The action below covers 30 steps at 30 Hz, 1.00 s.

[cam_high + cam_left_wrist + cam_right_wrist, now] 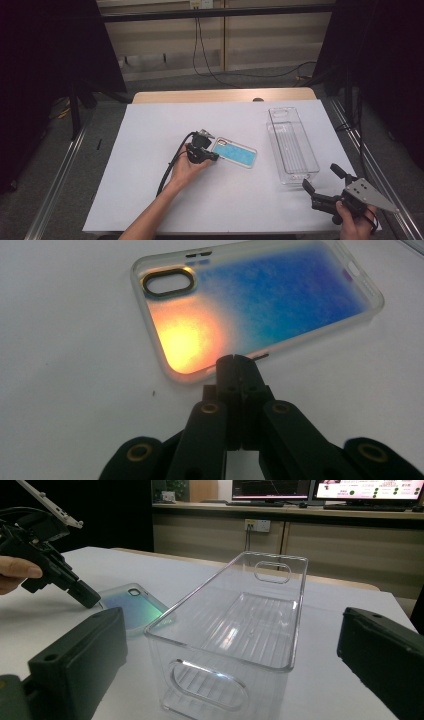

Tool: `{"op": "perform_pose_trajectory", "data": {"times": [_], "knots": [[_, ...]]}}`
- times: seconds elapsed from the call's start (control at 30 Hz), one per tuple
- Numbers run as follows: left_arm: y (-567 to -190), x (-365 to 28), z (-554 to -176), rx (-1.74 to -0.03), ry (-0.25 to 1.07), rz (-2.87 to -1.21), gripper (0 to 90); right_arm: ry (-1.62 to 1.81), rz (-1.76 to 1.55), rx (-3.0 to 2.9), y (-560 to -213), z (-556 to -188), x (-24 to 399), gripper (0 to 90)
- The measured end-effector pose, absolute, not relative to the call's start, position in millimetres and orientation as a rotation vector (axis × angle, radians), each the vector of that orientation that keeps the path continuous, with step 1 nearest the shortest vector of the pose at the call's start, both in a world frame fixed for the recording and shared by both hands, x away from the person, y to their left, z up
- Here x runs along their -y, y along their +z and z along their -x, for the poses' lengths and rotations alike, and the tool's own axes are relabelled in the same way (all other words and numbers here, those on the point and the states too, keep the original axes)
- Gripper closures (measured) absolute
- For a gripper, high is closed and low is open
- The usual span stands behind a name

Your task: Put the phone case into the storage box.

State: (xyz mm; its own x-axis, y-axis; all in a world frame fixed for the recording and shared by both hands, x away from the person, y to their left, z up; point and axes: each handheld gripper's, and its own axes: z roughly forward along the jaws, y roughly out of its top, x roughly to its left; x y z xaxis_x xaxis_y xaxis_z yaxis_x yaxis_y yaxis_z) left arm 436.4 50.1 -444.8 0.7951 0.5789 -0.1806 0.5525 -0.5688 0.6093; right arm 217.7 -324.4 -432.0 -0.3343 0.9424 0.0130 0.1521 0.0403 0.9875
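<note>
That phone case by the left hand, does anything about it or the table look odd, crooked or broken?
Nothing stands out. The phone case lies flat on the white table, angled to its edges but undamaged. The left gripper, fingers shut, sits at its rim. The clear bin stands upright and empty; nothing spilled.

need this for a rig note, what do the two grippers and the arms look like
Both grippers are black with two blocky jaws. The left gripper trails a black cable and has brass-coloured pivot rivets; the right gripper carries a grey three-cornered plate. Both forearms are bare, no sleeves.

Phone case mid-table, left of bin, left claw seemingly touching it
</note>
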Motion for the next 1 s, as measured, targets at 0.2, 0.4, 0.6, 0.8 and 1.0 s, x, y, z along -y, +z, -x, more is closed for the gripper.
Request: {"op": "perform_pose_trajectory", "data": {"times": [0.2,0.4,0.6,0.8,1.0], "knots": [[-445.2,-50.2,-442.4,-0.845,0.044,-2.303,90.0,1.366,-1.132,-1.589,-432.0,-217.7,324.4,0.0],[-445.3,-48.3,-446.3,-0.854,0.056,-2.302,90.0,1.368,-1.132,-1.588,-432.0,-217.4,324.3,0.0],[-446.4,-45.9,-451.9,-0.882,0.053,-2.277,90.0,1.369,-1.134,-1.588,-432.0,-217.6,324.4,0.0],[-446.8,-43.9,-454.3,-0.893,0.055,-2.266,90.0,1.369,-1.135,-1.587,-431.9,-217.6,324.3,0.0],[-447.2,-41.6,-458.8,-0.891,0.061,-2.266,90.0,1.370,-1.131,-1.590,-432.0,-217.3,324.3,0.0]]}}
